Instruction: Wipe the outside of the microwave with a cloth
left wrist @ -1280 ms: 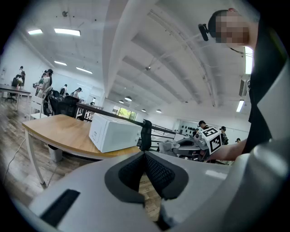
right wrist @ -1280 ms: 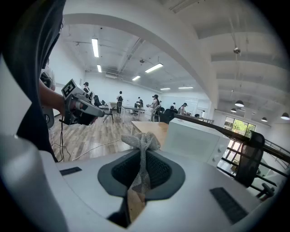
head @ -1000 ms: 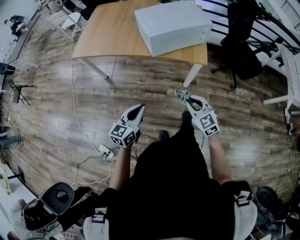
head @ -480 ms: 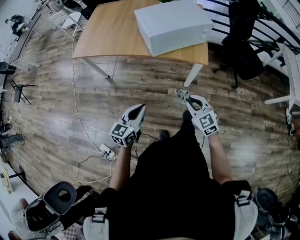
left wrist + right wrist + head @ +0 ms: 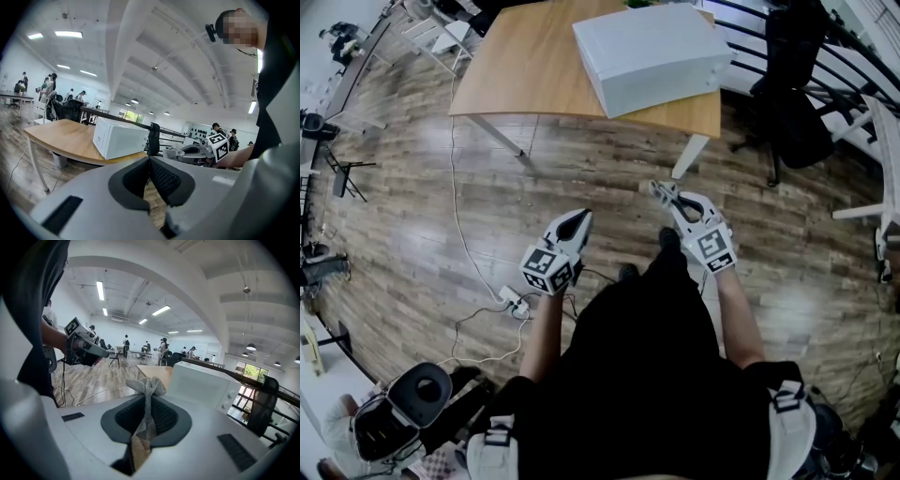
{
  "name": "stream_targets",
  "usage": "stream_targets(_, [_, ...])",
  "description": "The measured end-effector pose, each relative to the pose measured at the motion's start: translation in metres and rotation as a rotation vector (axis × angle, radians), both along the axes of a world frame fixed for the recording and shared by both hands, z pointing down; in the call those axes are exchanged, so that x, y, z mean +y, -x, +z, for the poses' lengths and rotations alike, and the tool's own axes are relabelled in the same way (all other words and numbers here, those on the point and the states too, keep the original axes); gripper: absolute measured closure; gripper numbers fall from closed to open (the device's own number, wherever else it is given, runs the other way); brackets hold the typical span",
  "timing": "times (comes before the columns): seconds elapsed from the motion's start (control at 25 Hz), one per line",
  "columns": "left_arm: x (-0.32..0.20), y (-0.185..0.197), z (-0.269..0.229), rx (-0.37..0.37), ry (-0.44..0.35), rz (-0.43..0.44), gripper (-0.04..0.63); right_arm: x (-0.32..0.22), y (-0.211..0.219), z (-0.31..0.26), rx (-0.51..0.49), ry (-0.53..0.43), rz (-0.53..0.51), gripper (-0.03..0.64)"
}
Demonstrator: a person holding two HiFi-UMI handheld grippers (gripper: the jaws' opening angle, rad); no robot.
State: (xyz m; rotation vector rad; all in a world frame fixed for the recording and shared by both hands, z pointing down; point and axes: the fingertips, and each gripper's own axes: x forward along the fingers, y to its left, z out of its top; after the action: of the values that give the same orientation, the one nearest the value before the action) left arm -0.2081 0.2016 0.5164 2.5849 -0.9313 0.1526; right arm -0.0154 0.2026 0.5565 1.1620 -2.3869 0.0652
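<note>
Right gripper point(image 5: 149, 401) is closed on a grey mesh cloth point(image 5: 147, 389). Its jaws pinch a bunched fold, and a tuft stands past the tips. Left gripper point(image 5: 150, 165) has its jaws together and holds nothing. Both grippers hang in front of the person, above the wood floor point(image 5: 412, 216), well apart from the work. The white microwave point(image 5: 652, 52) stands on the far tabletop point(image 5: 520, 70), toward its right side, with one corner close to the near edge. No wiping contact is made yet; the approach is judged to be the step in hand.

Likely faults:
- The pinch on the cloth is narrow, so friction on a panel may drag it out of the jaws.
- Little cloth projects past the tips, so bare jaw tips may scrape the casing.
- Hard sideways pressure may slide the microwave toward the tabletop edge.
- A white cable point(image 5: 455, 216) and power strip point(image 5: 514, 305) lie on the floor at left and could snag the feet.
</note>
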Motion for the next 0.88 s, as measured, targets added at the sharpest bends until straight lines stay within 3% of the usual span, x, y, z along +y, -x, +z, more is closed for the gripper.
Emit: stream_targets(0.88, [-0.074,-0.083,-0.008,-0.032,0.002,-0.149,0.592,-0.106,-0.067,0.009,0.05,-0.034,-0.194,0.58])
